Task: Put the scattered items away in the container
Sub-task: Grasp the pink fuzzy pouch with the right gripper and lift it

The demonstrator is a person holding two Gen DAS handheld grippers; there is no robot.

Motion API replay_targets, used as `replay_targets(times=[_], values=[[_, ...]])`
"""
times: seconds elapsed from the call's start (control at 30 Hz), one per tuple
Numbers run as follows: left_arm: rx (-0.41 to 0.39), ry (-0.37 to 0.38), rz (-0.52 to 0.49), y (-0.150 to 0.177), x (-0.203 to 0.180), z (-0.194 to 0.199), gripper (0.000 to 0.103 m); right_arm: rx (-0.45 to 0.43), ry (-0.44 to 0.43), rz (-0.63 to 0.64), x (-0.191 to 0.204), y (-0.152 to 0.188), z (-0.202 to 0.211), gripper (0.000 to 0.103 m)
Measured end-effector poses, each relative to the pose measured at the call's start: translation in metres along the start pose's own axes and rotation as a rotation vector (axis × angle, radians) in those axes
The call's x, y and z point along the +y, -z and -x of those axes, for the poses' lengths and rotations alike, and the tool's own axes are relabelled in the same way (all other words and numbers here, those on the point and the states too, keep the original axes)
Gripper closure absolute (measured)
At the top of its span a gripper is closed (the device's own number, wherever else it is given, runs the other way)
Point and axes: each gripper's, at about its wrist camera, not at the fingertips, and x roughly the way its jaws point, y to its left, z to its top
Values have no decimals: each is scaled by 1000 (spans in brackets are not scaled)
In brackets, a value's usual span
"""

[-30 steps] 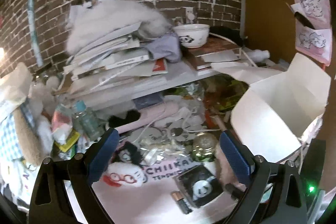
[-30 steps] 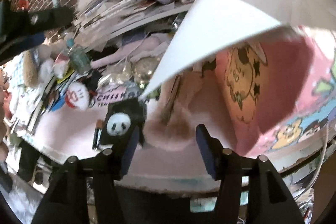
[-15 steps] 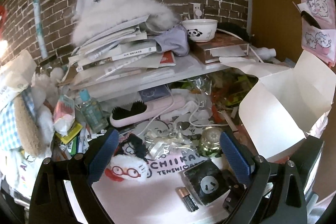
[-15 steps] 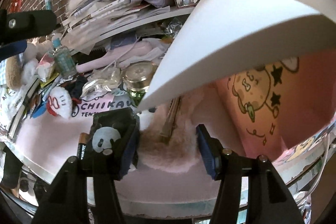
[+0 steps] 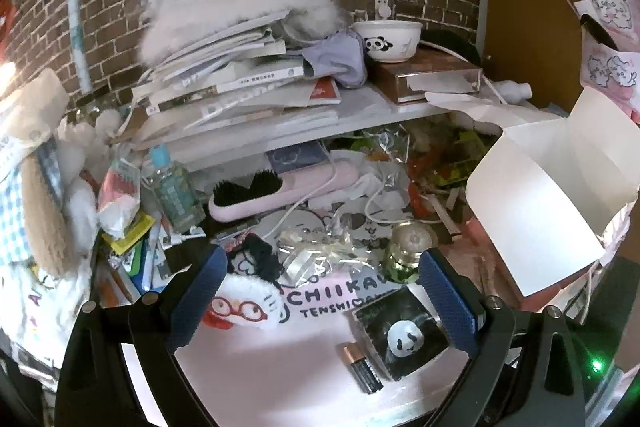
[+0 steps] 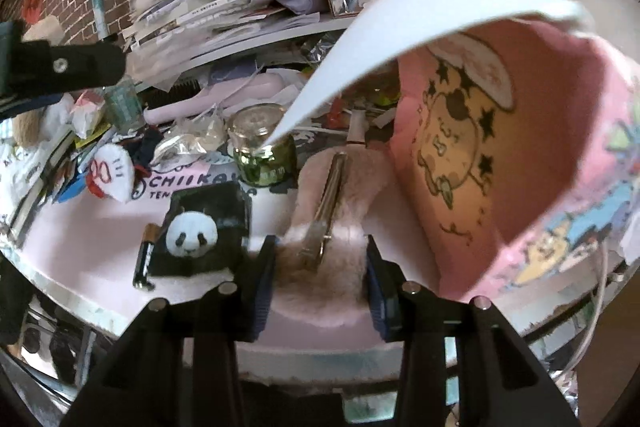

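The big white box (image 5: 536,211) w/ pink cartoon sides sits open on the right of the pink desk (image 5: 280,359), flaps up. Behind it a shelf (image 5: 352,115) holds a messy book pile. On the desk: pink hairbrush (image 5: 276,193), then a fluffy pink pouch (image 6: 332,239) w/ a metal clasp, just beside the box. The right gripper (image 6: 320,279) is spread wide, one finger on each side of the pouch; maybe touching it, hard to tell. Left gripper (image 5: 320,303) is spread wide too, holding nothing, above the desk. Black panda case (image 5: 400,333) lies flat, a battery (image 5: 362,367) touching its side. Small green jar (image 5: 404,251) stands near the box.
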Motion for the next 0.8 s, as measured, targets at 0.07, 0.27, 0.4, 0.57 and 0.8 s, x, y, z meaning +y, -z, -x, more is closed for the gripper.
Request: replay_targets(times=[0.07, 0.27, 0.4, 0.57, 0.8], values=[[4, 2, 5, 2, 0, -1, 7, -4, 8, 6, 0, 4, 3, 66], [13, 7, 8, 6, 0, -2, 7, 2, 11, -19, -1, 0, -7, 60], [18, 12, 14, 8, 1, -3, 7, -17, 24, -2, 2, 0, -10, 63], [21, 13, 17, 10, 0, -3, 7, -27, 26, 11, 1, 2, -7, 72], [26, 15, 19, 11, 1, -3, 7, -42, 28, 53, -2, 5, 15, 73]])
